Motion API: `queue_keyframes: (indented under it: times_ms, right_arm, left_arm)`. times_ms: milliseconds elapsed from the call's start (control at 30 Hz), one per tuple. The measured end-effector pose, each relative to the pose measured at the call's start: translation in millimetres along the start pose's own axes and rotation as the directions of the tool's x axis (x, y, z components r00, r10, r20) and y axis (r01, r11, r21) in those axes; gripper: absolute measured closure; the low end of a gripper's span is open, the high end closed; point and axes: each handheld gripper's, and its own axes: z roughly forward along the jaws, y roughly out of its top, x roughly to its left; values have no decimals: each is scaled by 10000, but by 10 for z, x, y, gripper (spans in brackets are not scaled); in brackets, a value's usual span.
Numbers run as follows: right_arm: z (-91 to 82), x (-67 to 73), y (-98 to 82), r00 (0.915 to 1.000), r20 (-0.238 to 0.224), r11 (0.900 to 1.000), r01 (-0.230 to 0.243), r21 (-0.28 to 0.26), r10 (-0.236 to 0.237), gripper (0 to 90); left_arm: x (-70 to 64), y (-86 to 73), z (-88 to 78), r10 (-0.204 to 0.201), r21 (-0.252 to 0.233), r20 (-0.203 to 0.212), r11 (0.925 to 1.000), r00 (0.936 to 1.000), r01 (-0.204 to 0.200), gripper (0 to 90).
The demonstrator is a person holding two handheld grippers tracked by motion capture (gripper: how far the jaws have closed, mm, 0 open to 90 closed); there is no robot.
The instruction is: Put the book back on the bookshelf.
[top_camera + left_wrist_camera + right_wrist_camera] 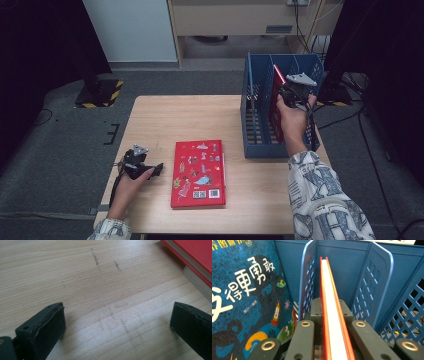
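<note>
A thin red book (276,102) stands upright in the blue slotted rack (260,145) at the table's right side. My right gripper (286,95) is shut on that book's upper edge. In the right gripper view the red covers and white pages (332,315) run straight up between the jaws of the right gripper (331,307), between two blue dividers (377,282). A second red book (198,173) with colourful stickers lies flat in the middle of the table. My left gripper (157,169) rests low just left of it, open, with bare wood between the jaws of the left gripper (117,327).
A dark blue picture book (244,290) stands in the rack's neighbouring slot, left of the held book. A corner of the flat red book (197,255) lies beyond my left gripper's far jaw. The wooden table (165,120) ends close behind the rack.
</note>
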Motion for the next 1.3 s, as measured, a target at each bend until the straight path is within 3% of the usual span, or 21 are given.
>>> queue_keyframes:
  times_ms: [867,1300]
  right_arm:
    - [64,136,-1,9998,180,10000,-22,-22,22,784]
    - [26,163,-11,10000,-52,9999,-23,-164,22,723]
  left_arm:
    - [-5,2,1,43,9,34,10000,10000,-43,0]
    - [-6,2,1,44,11,32,10000,10000,-45,0]
